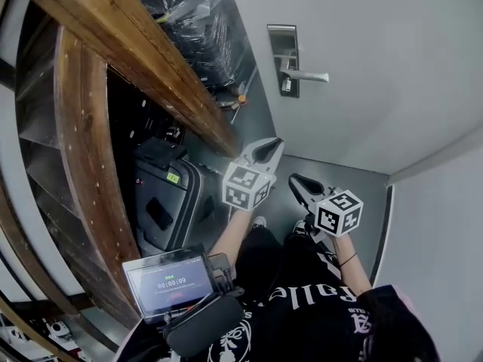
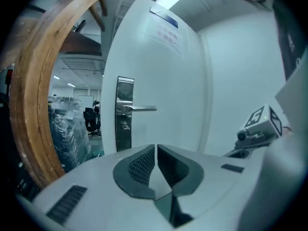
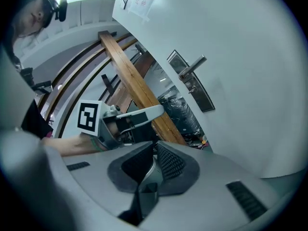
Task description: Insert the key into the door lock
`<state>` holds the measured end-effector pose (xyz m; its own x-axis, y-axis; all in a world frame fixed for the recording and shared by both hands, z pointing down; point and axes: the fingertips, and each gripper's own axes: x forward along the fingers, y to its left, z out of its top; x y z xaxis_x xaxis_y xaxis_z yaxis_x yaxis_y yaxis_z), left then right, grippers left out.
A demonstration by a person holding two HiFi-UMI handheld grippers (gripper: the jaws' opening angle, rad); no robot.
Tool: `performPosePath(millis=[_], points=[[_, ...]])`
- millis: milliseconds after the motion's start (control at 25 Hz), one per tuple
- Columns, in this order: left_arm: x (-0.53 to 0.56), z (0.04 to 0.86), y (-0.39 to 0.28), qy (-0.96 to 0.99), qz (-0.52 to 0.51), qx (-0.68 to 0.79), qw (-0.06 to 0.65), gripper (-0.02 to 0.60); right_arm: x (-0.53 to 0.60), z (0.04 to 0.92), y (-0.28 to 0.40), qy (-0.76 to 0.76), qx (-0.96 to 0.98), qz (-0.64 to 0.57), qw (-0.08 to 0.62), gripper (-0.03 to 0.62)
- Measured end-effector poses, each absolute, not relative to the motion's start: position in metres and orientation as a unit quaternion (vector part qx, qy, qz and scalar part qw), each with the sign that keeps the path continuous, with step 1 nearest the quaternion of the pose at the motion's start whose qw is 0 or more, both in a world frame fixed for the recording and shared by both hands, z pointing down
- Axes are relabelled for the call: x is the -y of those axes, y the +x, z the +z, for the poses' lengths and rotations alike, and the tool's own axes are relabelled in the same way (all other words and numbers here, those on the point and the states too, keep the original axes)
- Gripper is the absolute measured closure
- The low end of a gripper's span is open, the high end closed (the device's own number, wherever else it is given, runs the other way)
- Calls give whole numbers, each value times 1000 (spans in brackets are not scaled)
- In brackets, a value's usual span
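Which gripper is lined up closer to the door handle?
The left gripper: its own view has the handle just above its shut jaws, while the right gripper sits further back.

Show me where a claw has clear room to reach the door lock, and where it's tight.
Open: bare door right of the lock plate and lever, and the grey floor between the door and the left claw and right claw. Tight: left of the plate, where the wooden rail and wrapped bundle press in.
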<state>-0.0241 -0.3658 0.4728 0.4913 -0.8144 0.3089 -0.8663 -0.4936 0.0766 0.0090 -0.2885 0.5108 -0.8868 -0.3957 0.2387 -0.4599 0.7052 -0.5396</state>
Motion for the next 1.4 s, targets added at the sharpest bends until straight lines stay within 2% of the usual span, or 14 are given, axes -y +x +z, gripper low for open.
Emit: performPosePath(millis=[160,280,360,600,800,1000,1400], points=[[330,472,-34,860,149,483,67,560,269,511,-1,240,919,311,47,557],[297,487,-50,861,216,461,3,563,252,513,-15,254,915,309,42,557],[266,500,-63,864,244,441,-15,563,232,518,-27,266,912,310,42,557],[163,523,-119,881,249,402,-4,575,145,535,-77,302,892,336,29,557],[97,535,-138,904,239,355,1,577,67,549,-109,325,878,349,34,557],[52,537,-128,922,219,318,30,577,15,547,-106,348,876,330,58,557],[-7,520,-99,927,193,318,52,577,-35,530,-79,354,882,309,50,557]])
